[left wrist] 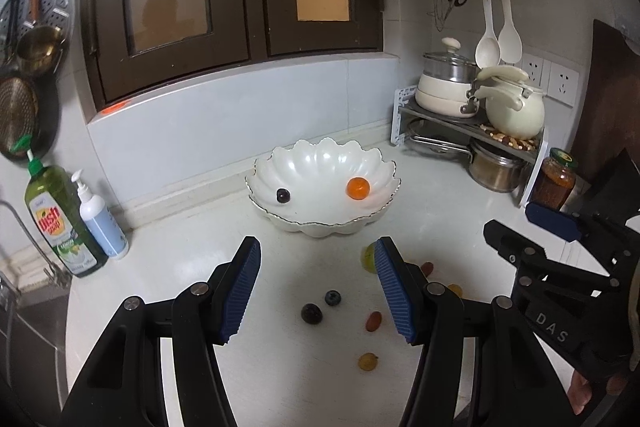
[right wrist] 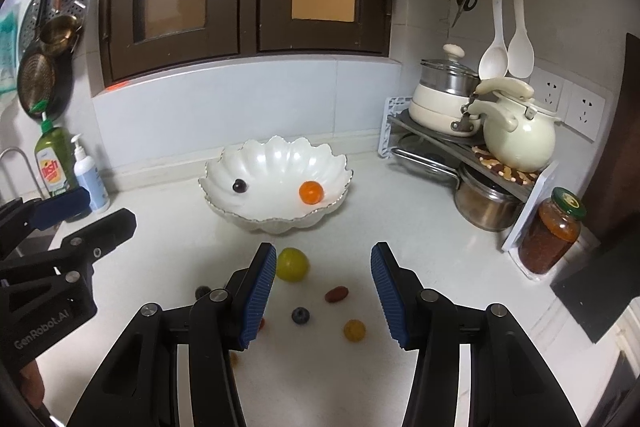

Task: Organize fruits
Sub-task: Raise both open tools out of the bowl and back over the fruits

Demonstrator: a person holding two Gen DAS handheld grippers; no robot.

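**Kitchen desk, both tools spread and empty**

On the white desk (right wrist: 400,227), the left tool (left wrist: 318,287) and right tool (right wrist: 324,291) hang low side by side, jaws wide apart, gripping nothing. Below them lie loose fruits: a blueberry (right wrist: 300,315), a yellow berry (right wrist: 354,330), a red one (right wrist: 336,294) and a green plum (right wrist: 293,264). Farther back, the scalloped white bowl (right wrist: 280,155) holds a small orange (right wrist: 311,192) and a dark grape (right wrist: 239,185).

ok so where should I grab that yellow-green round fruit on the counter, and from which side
Take the yellow-green fruit across its widest middle, coming straight down from above with the right hand-held gripper. It is round and smooth, so an off-centre pinch could squirt it out; its left side sits close to the gripper's left finger.
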